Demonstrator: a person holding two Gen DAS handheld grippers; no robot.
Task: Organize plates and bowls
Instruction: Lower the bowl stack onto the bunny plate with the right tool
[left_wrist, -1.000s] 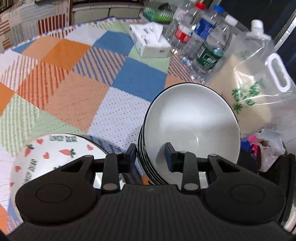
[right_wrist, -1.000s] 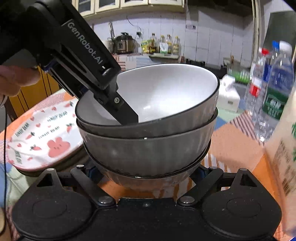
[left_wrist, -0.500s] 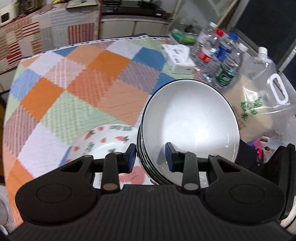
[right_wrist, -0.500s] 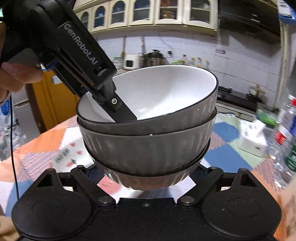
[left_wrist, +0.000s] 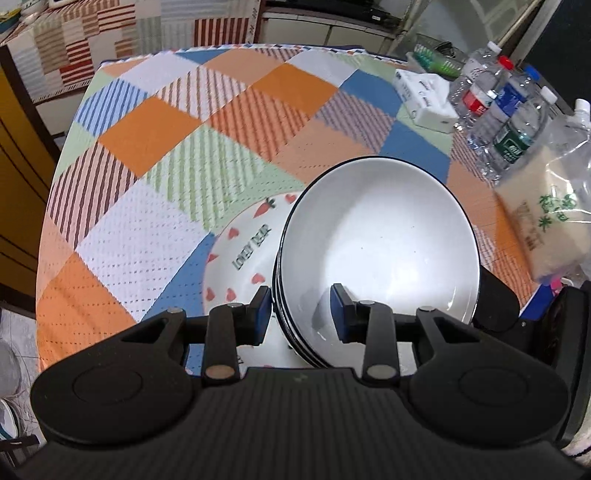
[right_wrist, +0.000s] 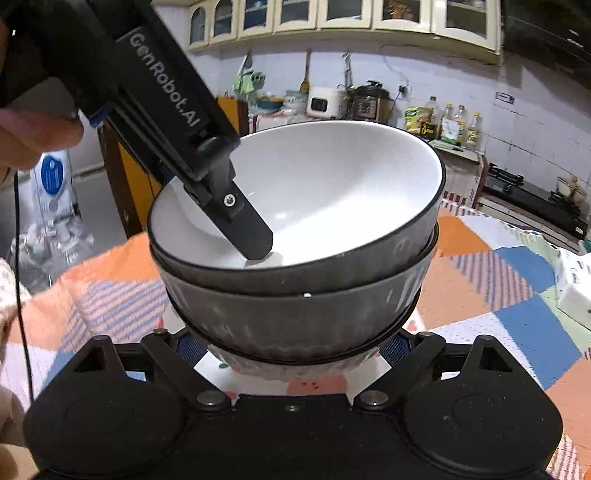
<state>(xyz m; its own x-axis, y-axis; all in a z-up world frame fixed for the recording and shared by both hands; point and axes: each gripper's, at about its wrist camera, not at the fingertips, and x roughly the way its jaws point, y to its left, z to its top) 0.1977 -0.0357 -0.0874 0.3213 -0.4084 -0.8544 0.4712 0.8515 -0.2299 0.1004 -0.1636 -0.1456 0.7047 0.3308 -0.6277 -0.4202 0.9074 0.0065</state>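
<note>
A stack of three grey bowls with white insides hangs over the checked tablecloth. My left gripper is shut on the near rims, one blue pad inside the top bowl and one outside. In the right wrist view its inner finger reaches down into the top bowl of the stack of bowls. My right gripper is shut on the lowest bowl from both sides. A white plate with carrots and hearts lies on the cloth, partly under the stack.
A tissue box, several water bottles and a clear bag of grain stand along the table's right side. The table's left edge drops off to the floor. A person's hand holds the left gripper.
Both grippers have carried the bowl stack sideways across the table and rolled a little. The carrot plate has come further under the stack, and the bottles have slid off to the right.
</note>
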